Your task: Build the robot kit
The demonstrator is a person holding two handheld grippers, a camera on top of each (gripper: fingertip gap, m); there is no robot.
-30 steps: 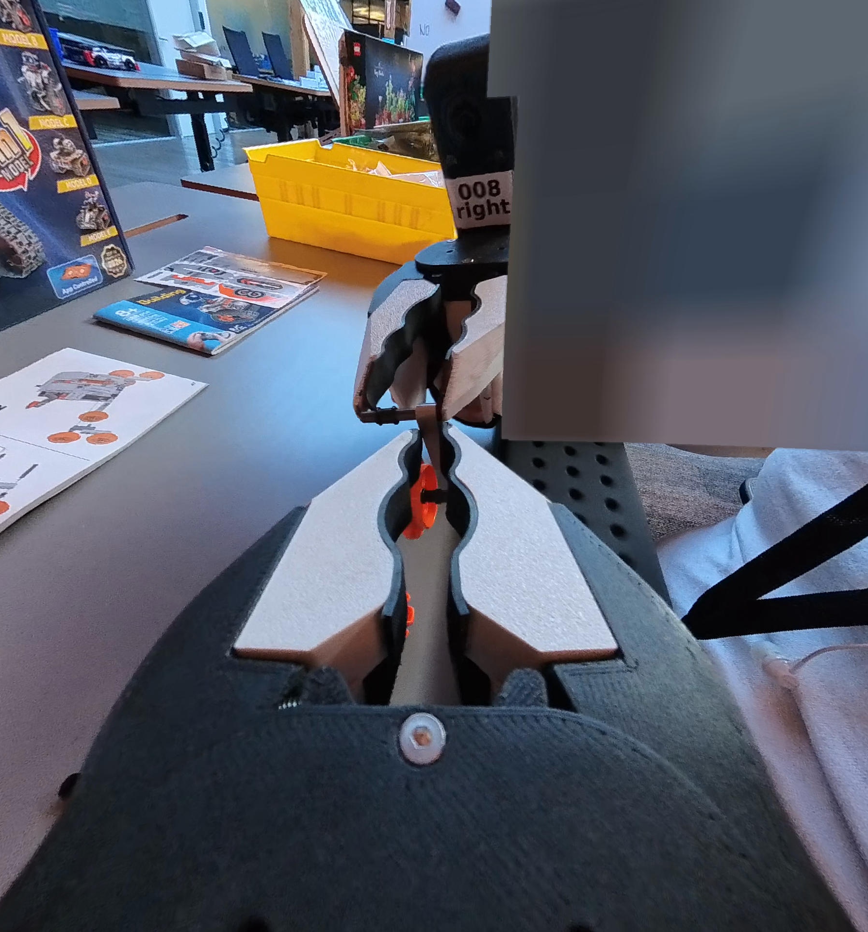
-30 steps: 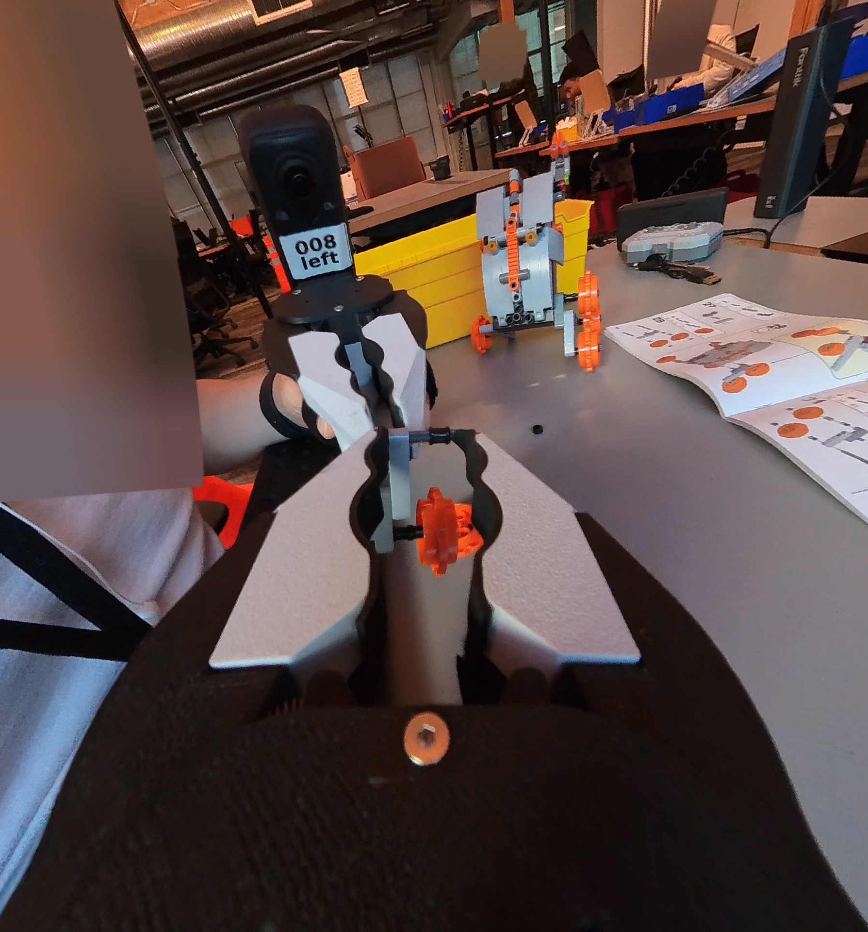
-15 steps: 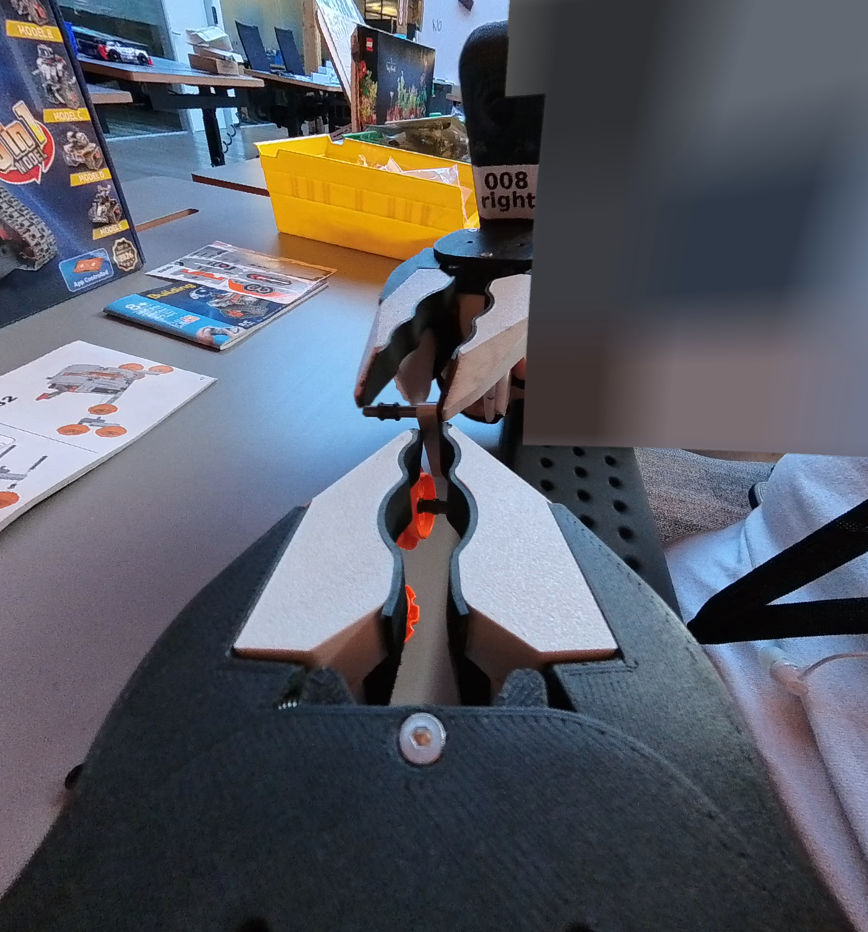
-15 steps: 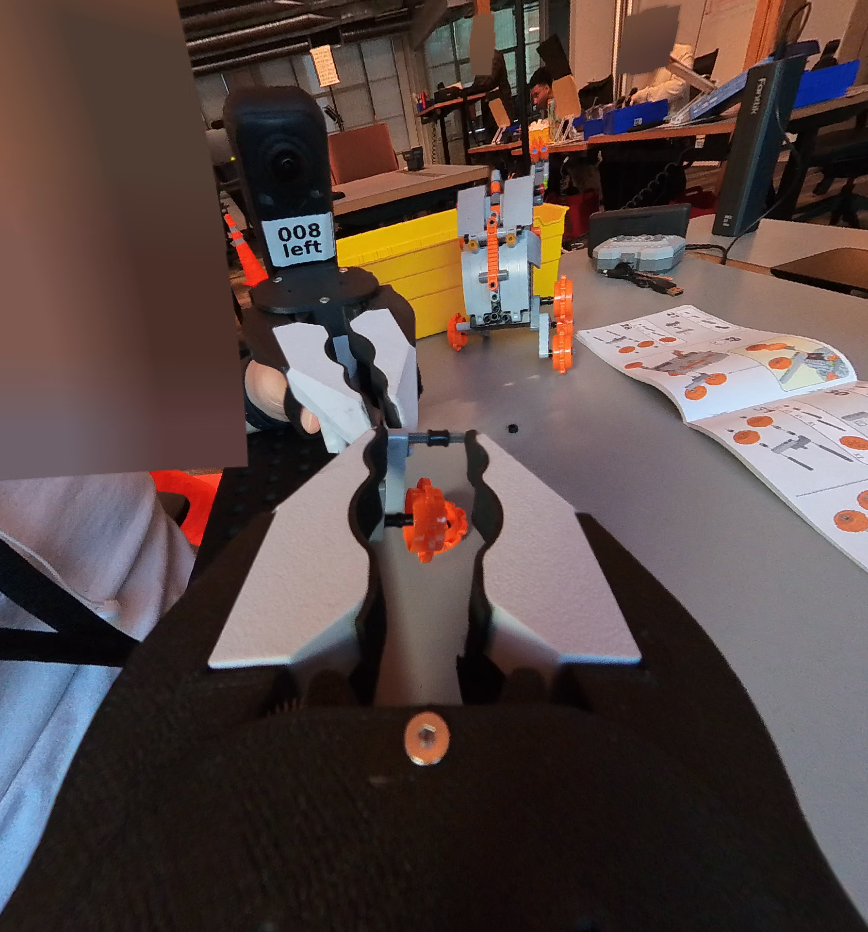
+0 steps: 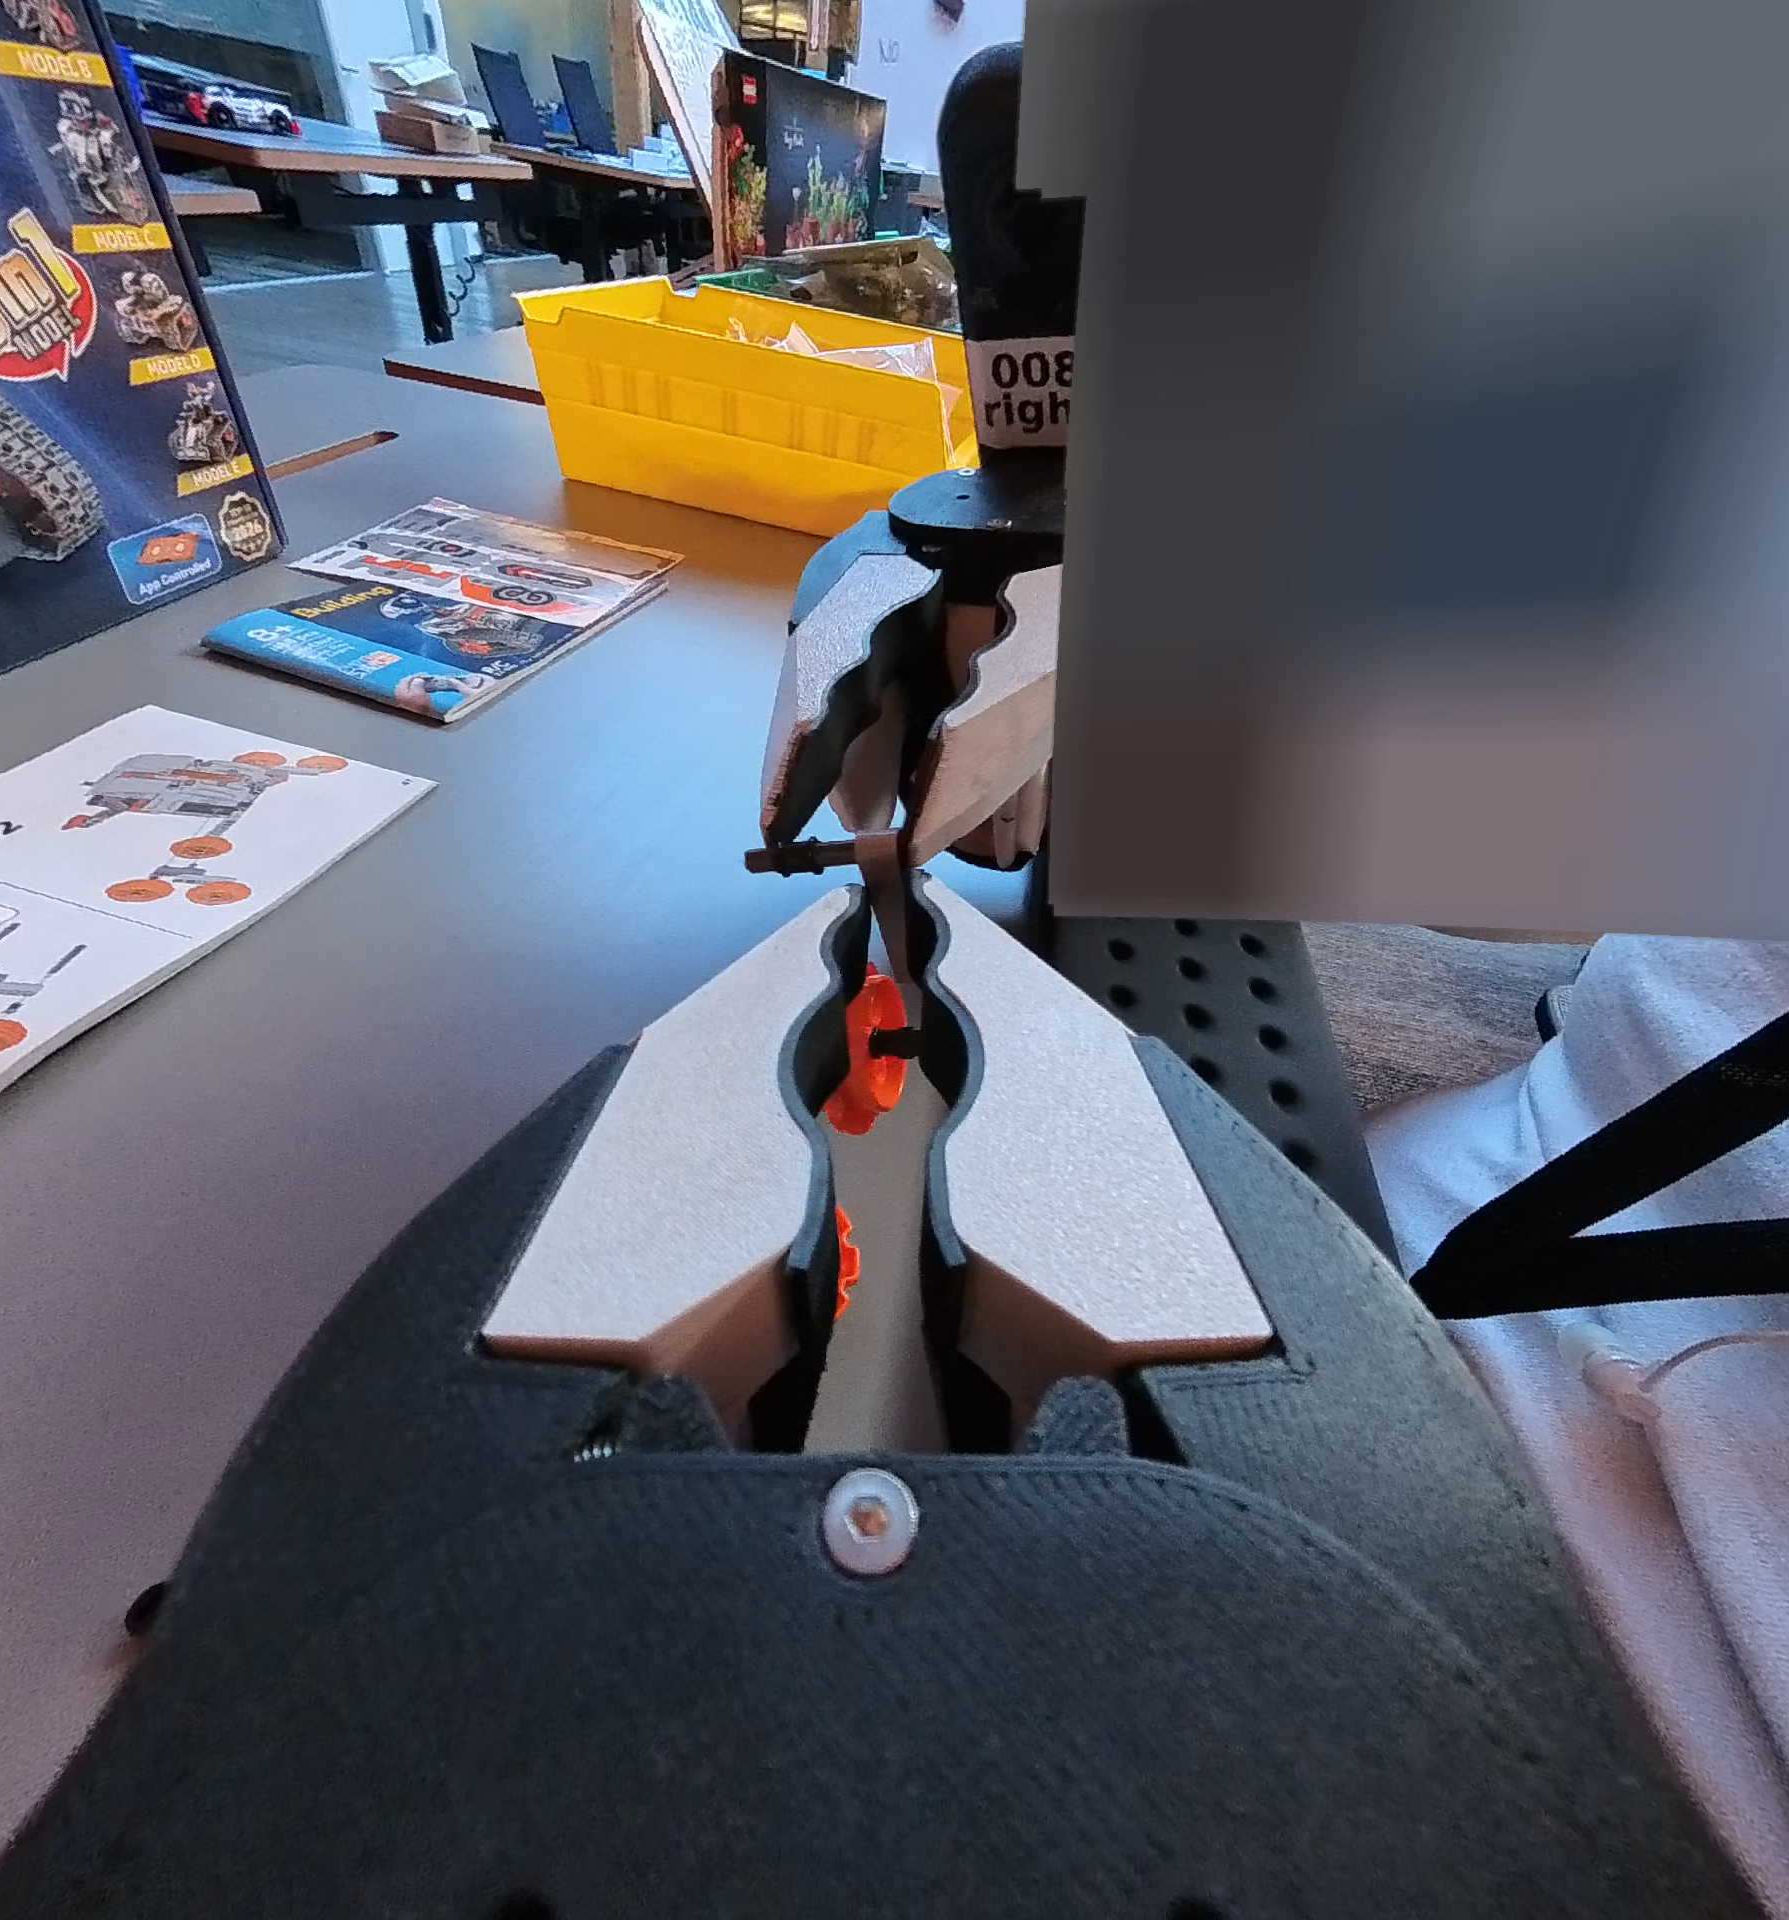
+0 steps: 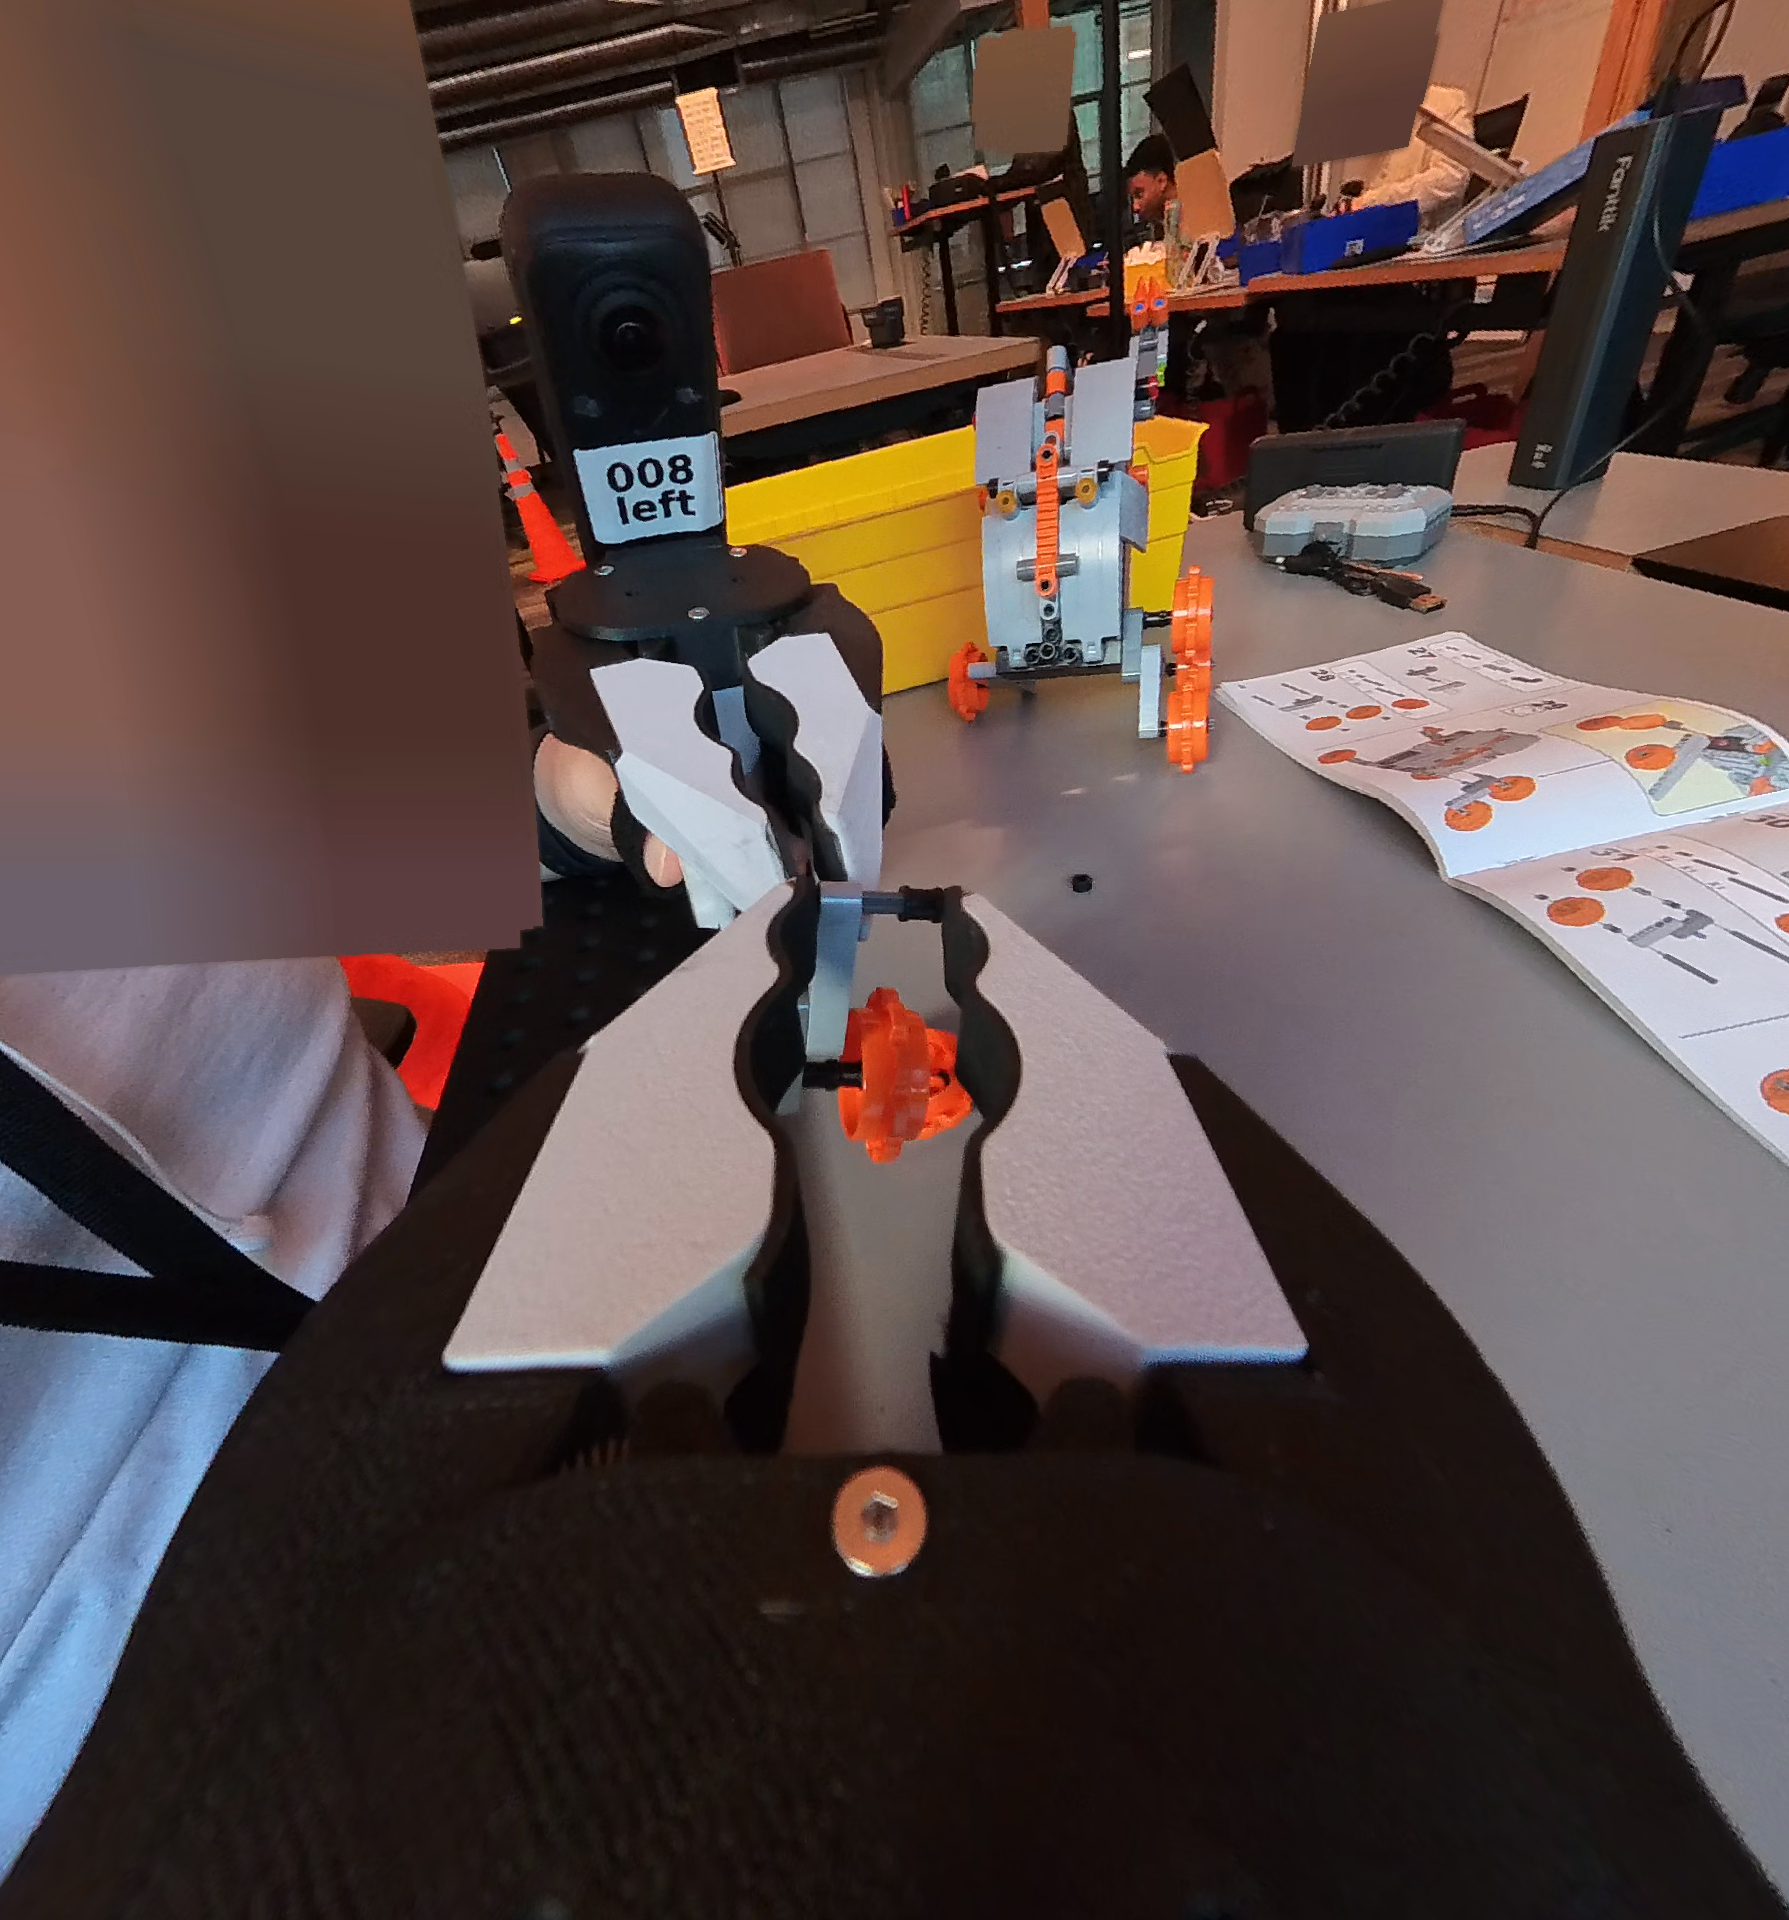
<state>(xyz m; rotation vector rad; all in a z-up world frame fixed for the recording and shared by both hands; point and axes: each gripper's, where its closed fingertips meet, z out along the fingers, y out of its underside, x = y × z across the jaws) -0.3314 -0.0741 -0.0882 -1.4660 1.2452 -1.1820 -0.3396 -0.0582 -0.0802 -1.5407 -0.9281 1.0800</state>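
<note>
A small assembly hangs between both grippers above the table edge: a grey beam [image 6: 833, 956], a black pin [image 6: 916, 902] and an orange gear [image 6: 890, 1075]. My right gripper [image 6: 879, 899] is shut across the beam's top and the pin, with the gear between its fingers. My left gripper [image 5: 885, 899] is shut on the thin beam [image 5: 892, 925], and the gear [image 5: 864, 1049] sits in its finger hollow. The grippers face each other tip to tip. The right gripper [image 5: 848, 847] shows in the left wrist view, and the left gripper [image 6: 802, 868] in the right wrist view.
A grey robot model [image 6: 1066, 582] with orange wheels stands before a yellow bin [image 6: 869, 540]. An open instruction booklet [image 6: 1596, 831] lies to the right, with a small black piece [image 6: 1080, 882] nearby. More booklets [image 5: 454, 623] and a box [image 5: 69, 364] are on the left. A black perforated plate [image 5: 1212, 997] is below. Left and right tips are no more than a few centimetres apart. The black perforated plate [image 5: 1212, 997] is about 15 cm from both grippers' fingertips.
Both grippers keep their hold on the assembly. They have shifted slightly together, and the gear has turned a little in the right wrist view.
</note>
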